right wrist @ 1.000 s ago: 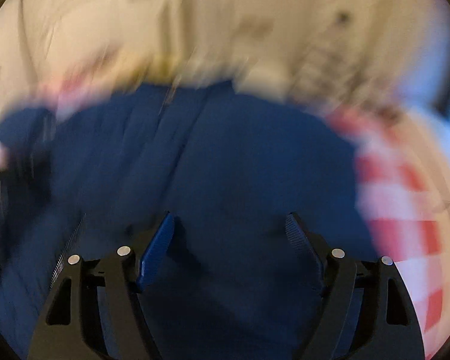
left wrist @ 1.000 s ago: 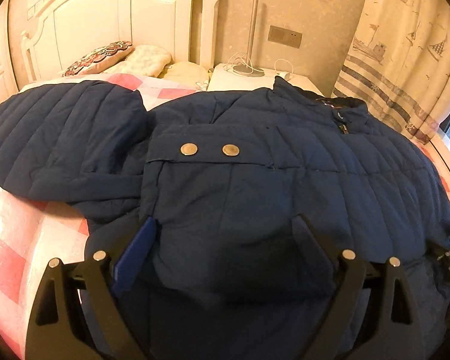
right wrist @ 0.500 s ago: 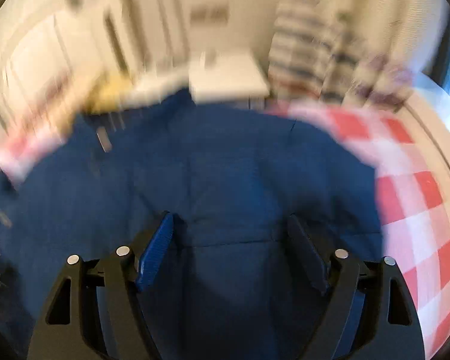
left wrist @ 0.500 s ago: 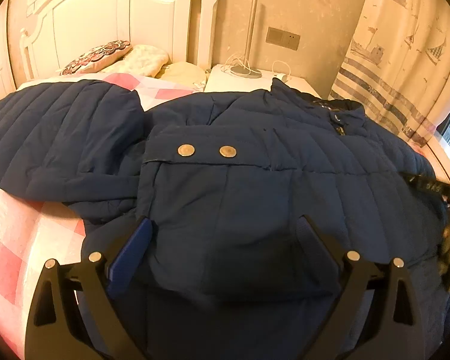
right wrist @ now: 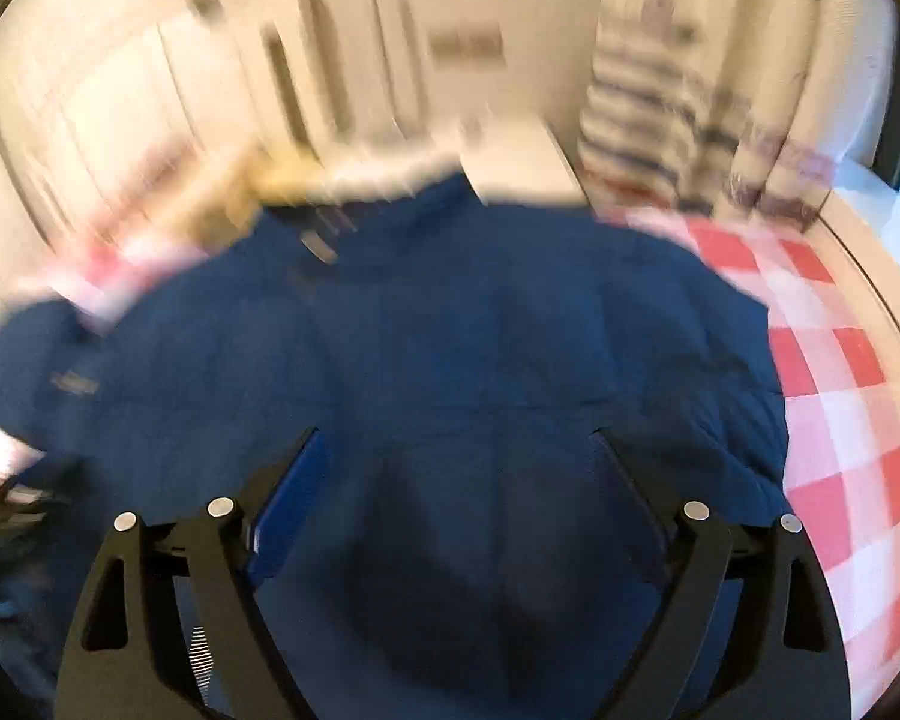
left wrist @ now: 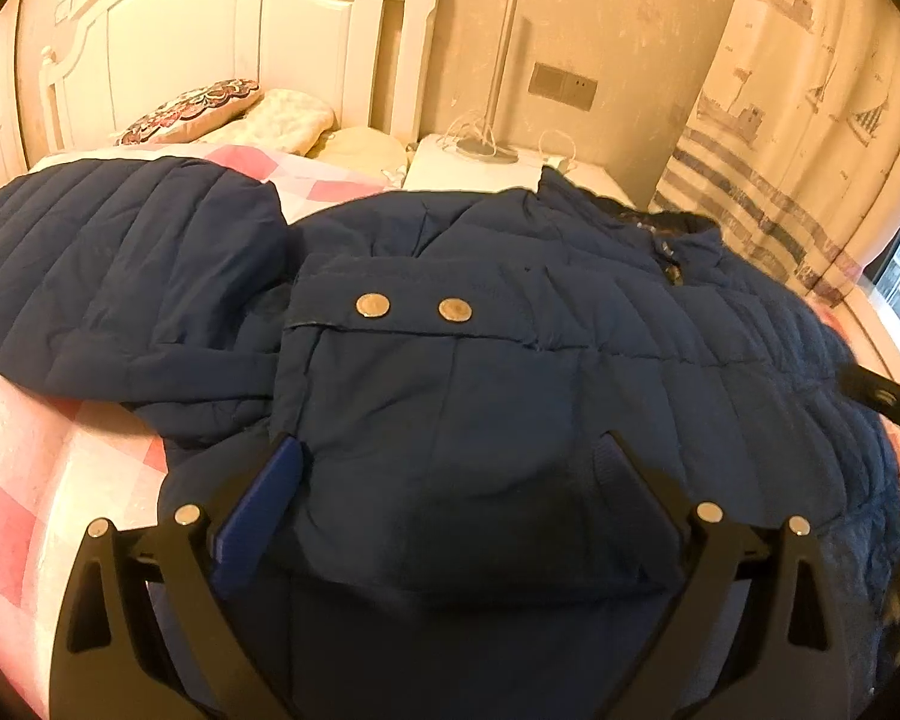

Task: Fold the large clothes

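Navy quilted cloth fills both views: the padded jacket (left wrist: 510, 360) lies spread across the bed (left wrist: 42, 480), collar toward the top of the frame, one sleeve (left wrist: 120, 276) flung out at the upper left over the pink checked cover. A pocket flap with 2 metal snaps (left wrist: 414, 307) sits in the middle of the left wrist view.

The left gripper (left wrist: 450, 462) stands wide over the hem with a bulge of jacket between its jaws, but the pads do not appear to press it, so it reads as open. The right gripper (right wrist: 456, 456) has just been spreading its jaws wider; they stand open with jacket below them and nothing pinched. That view is badly smeared.

Risks, as I judge them: the thick padding may spring back or slide on the cover, so a fold could fall open; a grip that catches only the top layer would drag the shell and leave the lining behind; the loose sleeve may bunch under the body.

Nearby, pillows (left wrist: 198, 111) and a headboard (left wrist: 222, 42) sit at the upper left, a nightstand (left wrist: 480, 171) with cords behind the collar, and a curtain (left wrist: 810, 120) at the right. None block the hem.
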{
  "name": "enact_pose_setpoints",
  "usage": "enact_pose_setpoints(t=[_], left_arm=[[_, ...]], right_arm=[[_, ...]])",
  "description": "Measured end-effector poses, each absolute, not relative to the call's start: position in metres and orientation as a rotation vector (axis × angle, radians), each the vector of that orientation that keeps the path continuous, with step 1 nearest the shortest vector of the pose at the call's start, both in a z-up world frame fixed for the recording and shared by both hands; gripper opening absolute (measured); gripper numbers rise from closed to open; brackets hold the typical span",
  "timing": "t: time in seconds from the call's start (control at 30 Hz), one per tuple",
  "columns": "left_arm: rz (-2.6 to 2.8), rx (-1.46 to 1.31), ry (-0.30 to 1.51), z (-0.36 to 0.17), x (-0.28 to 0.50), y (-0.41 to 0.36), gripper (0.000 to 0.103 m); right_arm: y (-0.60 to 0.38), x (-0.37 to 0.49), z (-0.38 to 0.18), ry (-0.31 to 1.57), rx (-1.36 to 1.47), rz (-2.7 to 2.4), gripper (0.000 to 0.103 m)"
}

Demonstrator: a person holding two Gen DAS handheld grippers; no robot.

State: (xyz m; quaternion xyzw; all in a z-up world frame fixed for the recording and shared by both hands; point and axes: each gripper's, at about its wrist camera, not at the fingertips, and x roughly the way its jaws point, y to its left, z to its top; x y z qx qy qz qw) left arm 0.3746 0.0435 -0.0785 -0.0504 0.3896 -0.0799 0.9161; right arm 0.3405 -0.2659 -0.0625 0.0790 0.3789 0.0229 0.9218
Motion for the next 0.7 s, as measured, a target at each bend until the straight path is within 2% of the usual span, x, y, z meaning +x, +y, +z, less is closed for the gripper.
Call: enact_pose_setpoints(t=[0.1,0.23,0.47,0.7], left_arm=[[-0.188,-0.155,0.761,-0.073,0.369,0.052,0.097],[-0.147,-0.306,0.625,-0.054,0.353,0.091,0.097],[0.049,-0.854,0.477,-0.044,0.332,0.252,0.101],[0.324,-1.03,0.439,-0.058,0.337,0.393,0.1]], right_arm=[[-0.241,0.332,-0.092,0.934,0.061,0.131,0.094],[-0.231,0.317,-0.105,0.884,-0.058,0.081,0.094],[-0.231,0.314,-0.107,0.883,-0.055,0.07,0.095],[-0.222,0.308,-0.104,0.874,-0.057,0.064,0.095]])
